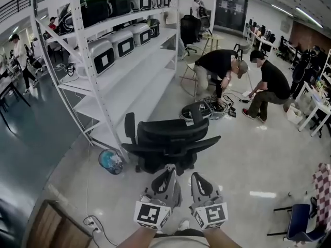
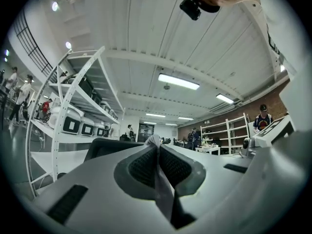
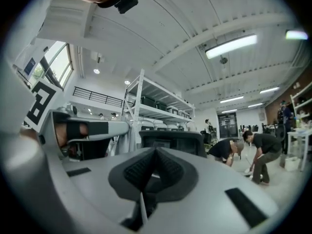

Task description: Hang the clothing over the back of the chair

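Clothing [image 2: 163,186]: pale grey fabric, pinched in the left gripper [image 1: 169,170]. The jaws are pressed together on it. A tuft pokes out past the tips and a strip runs back down the seam between the pads. It's not on the chair [image 1: 170,138]; it's held short of it, on the near side. Can't make out the rest of the garment in the head view.

Right gripper [image 1: 196,176]: its jaws are pressed together too, with a thin pale sliver of what looks like the same fabric in the seam behind the pads. Both grippers are side by side, close together, pointing roughly level at the chair. Their marker cubes face the camera and the forearms come in from the bottom edge.

Chair: black office type with backrest, headrest and armrests out to both sides, standing on a light floor just ahead of the grippers.

Left of the chair:
- tall white rack [image 1: 98,61] with grey and dark cases [image 1: 103,56] on its shelves
- small teal round thing [image 1: 110,160] on the floor, by the rack's foot

Beyond the chair, to its right: two people in black [image 1: 220,68] bent over gear [image 1: 204,109] on the floor.

Far right of the chair: blue seat [image 1: 300,218], with a red-checked cloth [image 1: 324,187] just above it at the frame edge.

Near-left of the chair: power strip [image 1: 92,222] with its cable, next to a wooden piece [image 1: 51,226].
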Demonstrator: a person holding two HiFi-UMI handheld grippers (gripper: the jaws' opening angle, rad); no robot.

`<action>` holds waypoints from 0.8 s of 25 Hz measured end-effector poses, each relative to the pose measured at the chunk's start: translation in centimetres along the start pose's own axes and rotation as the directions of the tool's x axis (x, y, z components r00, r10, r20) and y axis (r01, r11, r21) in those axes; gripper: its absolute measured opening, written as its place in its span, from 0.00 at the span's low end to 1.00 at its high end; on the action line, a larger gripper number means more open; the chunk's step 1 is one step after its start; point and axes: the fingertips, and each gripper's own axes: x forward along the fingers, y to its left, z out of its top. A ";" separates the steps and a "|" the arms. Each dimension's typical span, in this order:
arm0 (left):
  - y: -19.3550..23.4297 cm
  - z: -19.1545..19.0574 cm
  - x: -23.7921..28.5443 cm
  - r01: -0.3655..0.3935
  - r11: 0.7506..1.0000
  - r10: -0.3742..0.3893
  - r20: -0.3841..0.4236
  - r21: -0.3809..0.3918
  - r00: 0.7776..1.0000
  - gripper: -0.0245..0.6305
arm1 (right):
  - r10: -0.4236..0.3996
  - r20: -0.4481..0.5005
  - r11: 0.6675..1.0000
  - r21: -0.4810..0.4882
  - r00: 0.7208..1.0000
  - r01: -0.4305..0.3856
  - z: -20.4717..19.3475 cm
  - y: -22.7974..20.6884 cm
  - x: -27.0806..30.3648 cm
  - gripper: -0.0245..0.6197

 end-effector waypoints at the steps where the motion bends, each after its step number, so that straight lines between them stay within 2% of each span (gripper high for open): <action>1: 0.0 0.4 0.6 -0.011 1.000 0.011 0.007 0.003 1.000 0.07 | 0.011 0.012 1.000 0.000 1.000 -0.011 0.4 -0.6 0.6 0.06; 6: 0.1 3.5 3.7 -0.071 0.997 0.069 0.067 0.026 0.995 0.07 | 0.119 0.058 0.993 -0.016 0.991 -0.118 2.4 -2.3 3.1 0.06; 9: 0.4 6.8 6.6 -0.069 0.994 0.058 0.123 0.090 0.991 0.07 | 0.160 0.076 0.987 -0.009 0.984 -0.160 2.6 -3.0 4.7 0.06; 12: 2.1 10.0 9.5 -0.094 0.985 0.069 0.171 0.147 0.983 0.07 | 0.178 0.068 0.984 0.003 0.982 -0.179 2.2 -2.9 5.8 0.06; 14: 3.5 11.3 11.4 -0.109 0.982 0.079 0.185 0.157 0.979 0.07 | 0.178 0.068 0.984 0.007 0.982 -0.179 2.1 -2.9 6.2 0.06; 20: 6.2 14.2 15.6 -0.082 0.980 0.050 0.174 0.180 0.983 0.07 | 0.191 0.069 0.981 -0.008 0.979 -0.191 2.9 -1.8 6.8 0.06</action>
